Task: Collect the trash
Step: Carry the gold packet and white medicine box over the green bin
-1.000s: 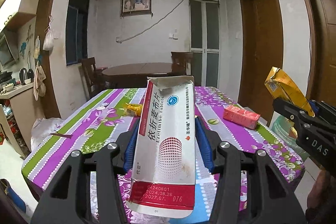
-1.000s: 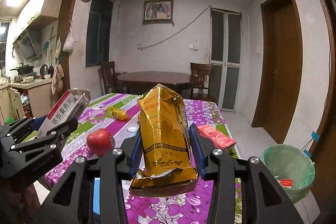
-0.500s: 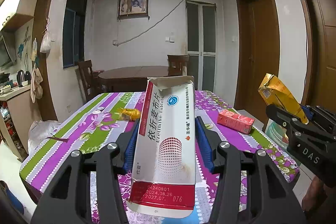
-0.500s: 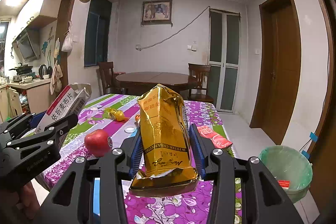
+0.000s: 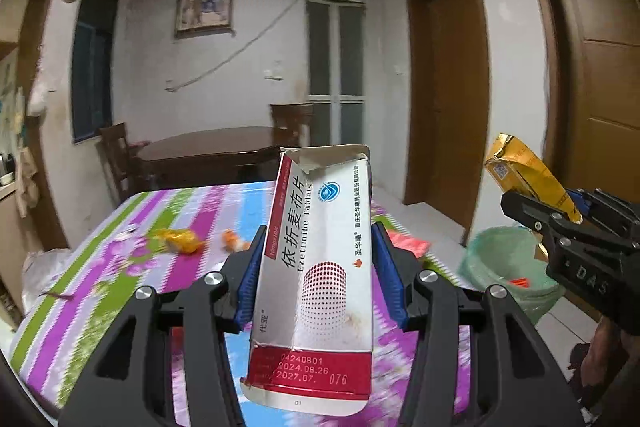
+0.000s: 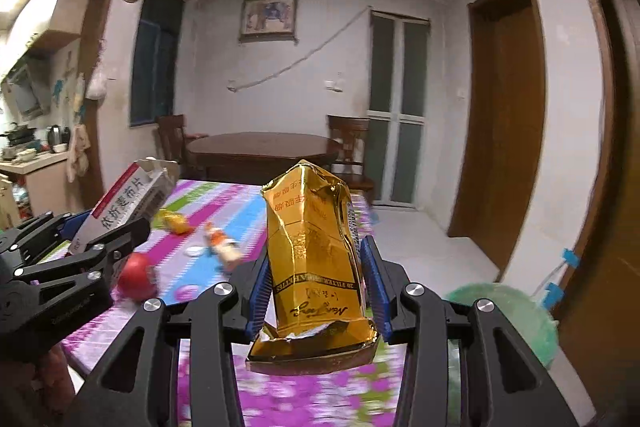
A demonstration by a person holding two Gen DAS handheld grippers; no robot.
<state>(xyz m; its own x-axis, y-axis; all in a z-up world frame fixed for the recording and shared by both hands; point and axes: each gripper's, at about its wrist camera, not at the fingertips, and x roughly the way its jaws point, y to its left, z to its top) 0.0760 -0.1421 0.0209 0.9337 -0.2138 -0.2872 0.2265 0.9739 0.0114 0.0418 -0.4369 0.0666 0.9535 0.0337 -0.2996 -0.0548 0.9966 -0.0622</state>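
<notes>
Left wrist view: the left claw [image 5: 316,263] is pinching a white-and-red tablet box [image 5: 316,279] upright between its blue pads, above the desk [image 5: 100,279] with the striped floral cloth. Over at 3 o'clock the right claw [image 5: 560,223] pokes in, gripping a crumpled gold cigarette pack [image 5: 524,175], with the green-lined trash bin [image 5: 508,267] just below it on the floor.

Right wrist view shows that gold pack squeezed between the pads too. A red apple [image 6: 136,277] sits on the desk at 9 o'clock, a yellow wrapper [image 6: 176,221] farther back, and the bin is at 4 o'clock.
</notes>
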